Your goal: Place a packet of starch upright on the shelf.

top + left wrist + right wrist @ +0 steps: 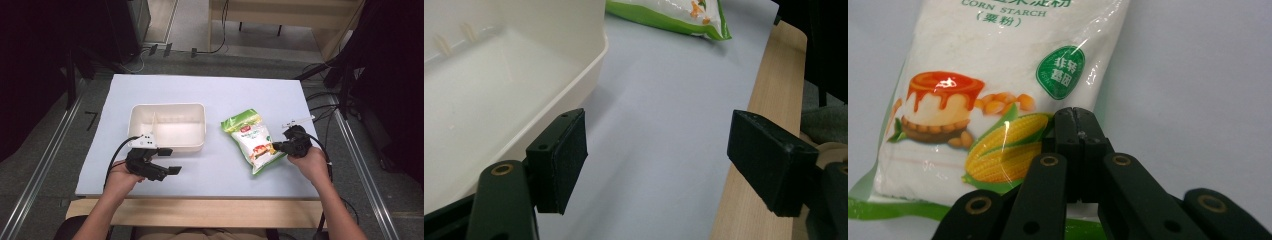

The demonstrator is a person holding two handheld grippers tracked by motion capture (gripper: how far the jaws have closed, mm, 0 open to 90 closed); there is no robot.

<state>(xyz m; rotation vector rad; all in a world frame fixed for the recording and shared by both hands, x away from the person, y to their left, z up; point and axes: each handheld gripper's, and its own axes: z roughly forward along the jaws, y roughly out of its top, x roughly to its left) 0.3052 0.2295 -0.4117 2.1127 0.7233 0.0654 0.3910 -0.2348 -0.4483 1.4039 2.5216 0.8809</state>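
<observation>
A green and white corn starch bag (252,140) lies flat on the white table top, right of centre. My right gripper (275,147) sits at its right edge, jaws pressed together over the bag's side seam (1075,117), shut on the film there. The bag's (998,60) corn and pudding picture faces up. My left gripper (171,161) hovers open near the front edge, just in front of a white plastic container (167,106). In the left gripper view its jaws (674,160) stand wide apart with nothing between them, the container's corner (594,55) at left and the bag (674,12) far off.
The container has a thin divider (153,122) near its left end and holds nothing. A wooden strip (200,210) runs along the table's front edge. A small white object (297,121) lies beyond the right gripper. Cables (320,95) trail off the table's right side.
</observation>
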